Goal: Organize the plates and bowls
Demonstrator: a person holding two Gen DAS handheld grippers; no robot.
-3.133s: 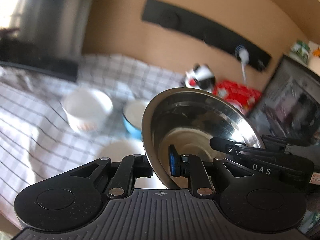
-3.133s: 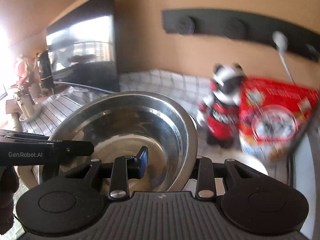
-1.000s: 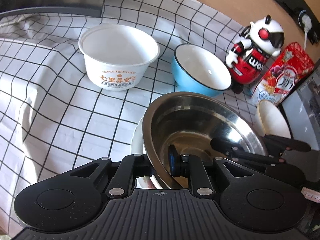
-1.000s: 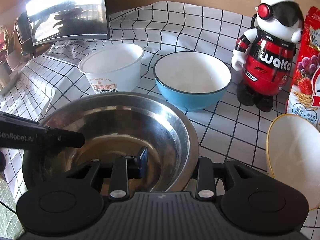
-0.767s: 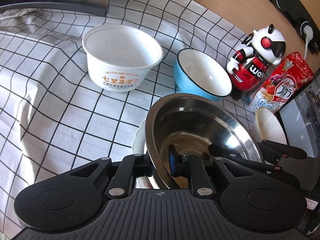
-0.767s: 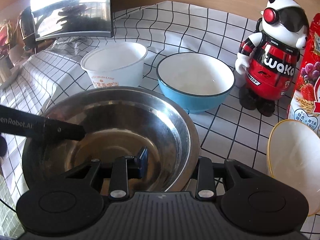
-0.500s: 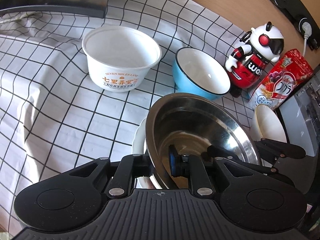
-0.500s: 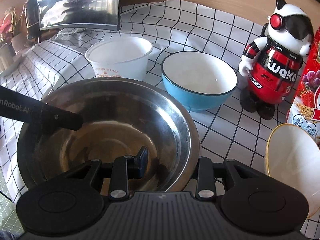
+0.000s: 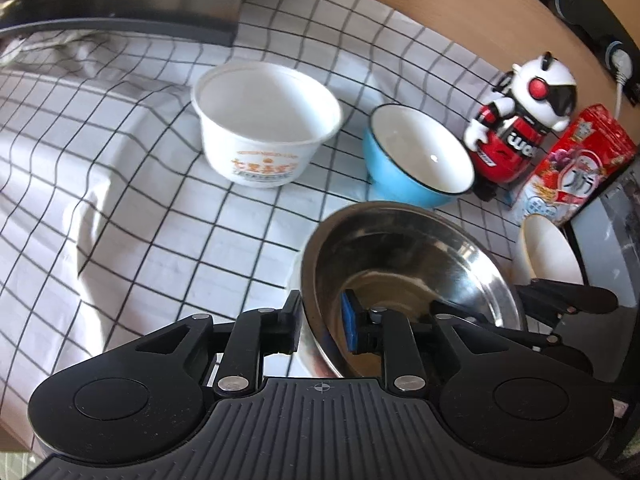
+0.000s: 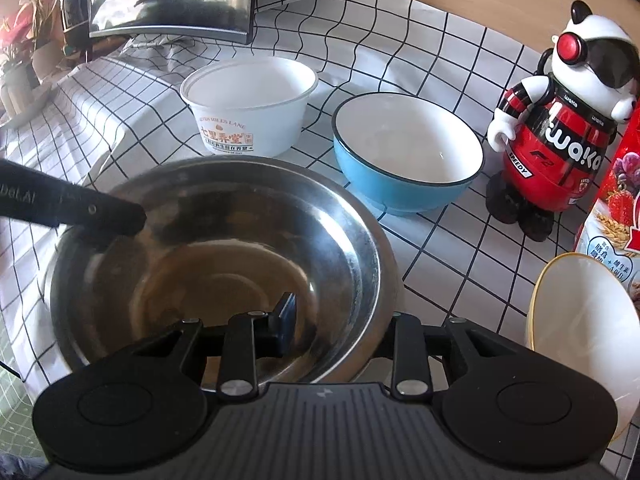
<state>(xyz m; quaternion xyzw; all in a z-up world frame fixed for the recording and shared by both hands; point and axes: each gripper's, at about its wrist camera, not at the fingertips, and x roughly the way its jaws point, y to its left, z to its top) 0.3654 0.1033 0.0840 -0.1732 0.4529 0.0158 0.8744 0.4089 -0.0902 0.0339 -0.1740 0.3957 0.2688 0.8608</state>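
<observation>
Two grippers: both at steel bowl [image 10: 224, 248], opposite rims.
Left gripper [image 9: 320, 326]: jaws opening, rim between them with a gap at the blue pad.
Right gripper [image 10: 340, 330]: jaws narrow, straddling the near rim; pad contact hidden.
Steel bowl: low on checked cloth [image 9: 120, 184], near blue bowl [image 10: 404, 160] and white tub [image 10: 248, 104].

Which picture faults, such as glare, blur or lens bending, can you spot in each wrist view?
Left wrist view: tablecloth grid lines bow from fisheye distortion, top left corner is smeared, bright glare on the steel bowl wall. Right wrist view: sharper, grid bowed too, sunlight washing out the left edge, soft reflections in the bowl.
</observation>
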